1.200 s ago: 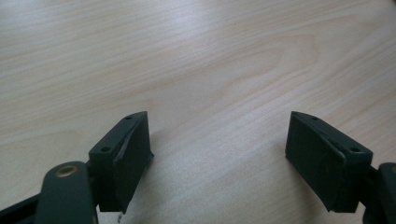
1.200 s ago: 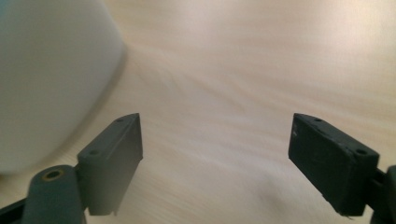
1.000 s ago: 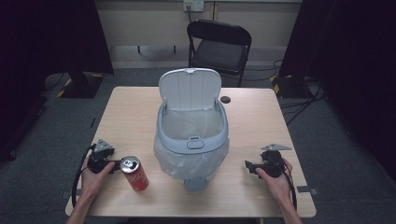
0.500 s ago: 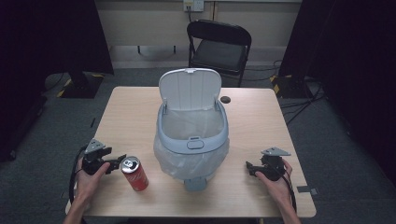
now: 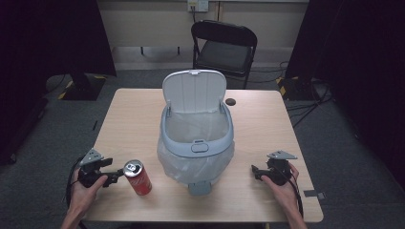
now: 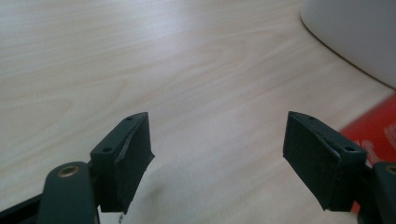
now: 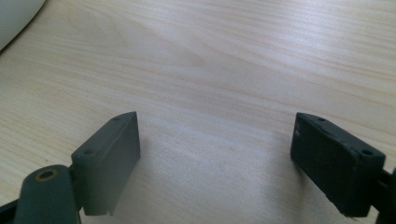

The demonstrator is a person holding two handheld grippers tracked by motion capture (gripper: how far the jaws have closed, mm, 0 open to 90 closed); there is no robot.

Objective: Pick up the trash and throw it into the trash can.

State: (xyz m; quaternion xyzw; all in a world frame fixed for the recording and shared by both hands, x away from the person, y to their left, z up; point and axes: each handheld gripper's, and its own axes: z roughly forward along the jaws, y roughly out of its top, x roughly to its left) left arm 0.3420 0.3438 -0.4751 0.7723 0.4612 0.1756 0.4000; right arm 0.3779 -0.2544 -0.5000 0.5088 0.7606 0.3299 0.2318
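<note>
One red aluminium drinks can (image 5: 138, 177) stands upright on the light wooden bench (image 5: 129, 119), near the front edge, left of one pale grey plastic pedal bin (image 5: 197, 138) with its lid raised and a clear liner. Left gripper (image 5: 113, 177) sits just beside the can, jaws wide apart, nothing between them. Right gripper (image 5: 254, 171) rests right of the bin, jaws open and empty. One black folding chair (image 5: 224, 45) behind the bench.
</note>
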